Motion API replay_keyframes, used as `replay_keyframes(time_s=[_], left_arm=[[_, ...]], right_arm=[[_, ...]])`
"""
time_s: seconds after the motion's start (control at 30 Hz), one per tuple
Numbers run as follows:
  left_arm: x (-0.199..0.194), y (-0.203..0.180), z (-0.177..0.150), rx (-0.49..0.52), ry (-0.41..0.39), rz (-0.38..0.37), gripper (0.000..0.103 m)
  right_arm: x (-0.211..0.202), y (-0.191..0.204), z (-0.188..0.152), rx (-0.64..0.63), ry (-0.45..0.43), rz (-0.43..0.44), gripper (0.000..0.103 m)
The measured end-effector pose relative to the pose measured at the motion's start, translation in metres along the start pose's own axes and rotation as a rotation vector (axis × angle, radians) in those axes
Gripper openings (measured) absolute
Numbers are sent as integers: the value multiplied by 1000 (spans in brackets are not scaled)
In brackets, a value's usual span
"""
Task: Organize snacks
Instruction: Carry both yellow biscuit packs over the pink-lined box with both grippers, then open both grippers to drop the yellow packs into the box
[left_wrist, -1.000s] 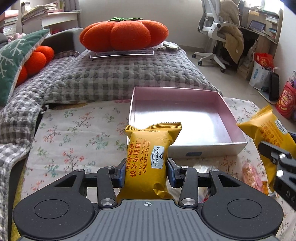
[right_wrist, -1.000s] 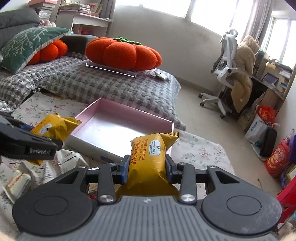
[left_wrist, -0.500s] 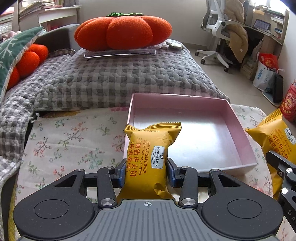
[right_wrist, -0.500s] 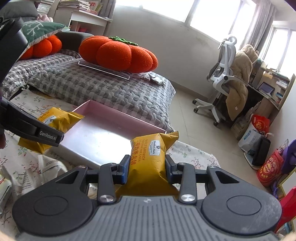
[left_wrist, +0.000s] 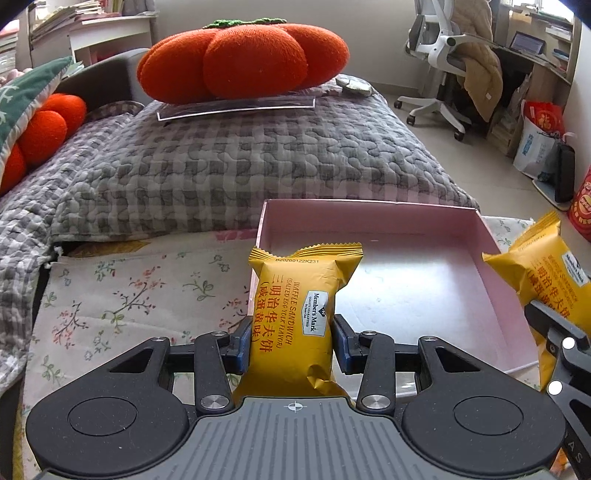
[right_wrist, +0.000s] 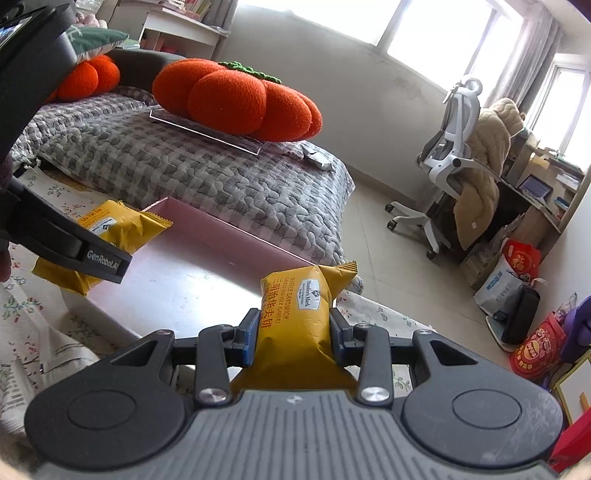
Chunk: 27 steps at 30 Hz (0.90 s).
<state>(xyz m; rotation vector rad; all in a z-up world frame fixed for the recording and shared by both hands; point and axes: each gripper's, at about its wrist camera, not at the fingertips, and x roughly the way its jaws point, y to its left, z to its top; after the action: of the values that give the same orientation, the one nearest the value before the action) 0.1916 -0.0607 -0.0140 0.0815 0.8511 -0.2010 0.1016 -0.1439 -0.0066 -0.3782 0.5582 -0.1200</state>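
Observation:
My left gripper (left_wrist: 293, 345) is shut on a yellow waffle sandwich packet (left_wrist: 299, 314), held above the near left corner of the pink tray (left_wrist: 369, 212). My right gripper (right_wrist: 291, 341) is shut on a second yellow waffle packet (right_wrist: 299, 314), held above the tray's right side (right_wrist: 207, 229). In the left wrist view the right packet (left_wrist: 550, 277) and right gripper (left_wrist: 561, 350) show at the right edge. In the right wrist view the left packet (right_wrist: 110, 229) and left gripper's finger (right_wrist: 66, 243) show at the left. The tray holds nothing.
The tray lies on a floral cloth (left_wrist: 122, 295) in front of a grey quilted bed (left_wrist: 240, 155) with orange pumpkin cushions (left_wrist: 243, 59). Other wrapped snacks (right_wrist: 48, 354) lie on the cloth at lower left. An office chair (right_wrist: 454, 155), desk and bags stand right.
Both grippers have moved forward and closer over the pink tray, each still holding its yellow packet. The tray now fills more of both views.

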Motion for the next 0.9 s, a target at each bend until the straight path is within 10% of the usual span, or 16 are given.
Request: replay_keyframes(time_s=[0.3, 0.9], left_arm=[[20, 2, 7, -2, 5, 8, 40], [44, -8, 4, 22, 43, -3, 41]], right_arm=[[22, 1, 4, 19, -4, -8, 35], [68, -25, -8, 315, 173, 279, 35]])
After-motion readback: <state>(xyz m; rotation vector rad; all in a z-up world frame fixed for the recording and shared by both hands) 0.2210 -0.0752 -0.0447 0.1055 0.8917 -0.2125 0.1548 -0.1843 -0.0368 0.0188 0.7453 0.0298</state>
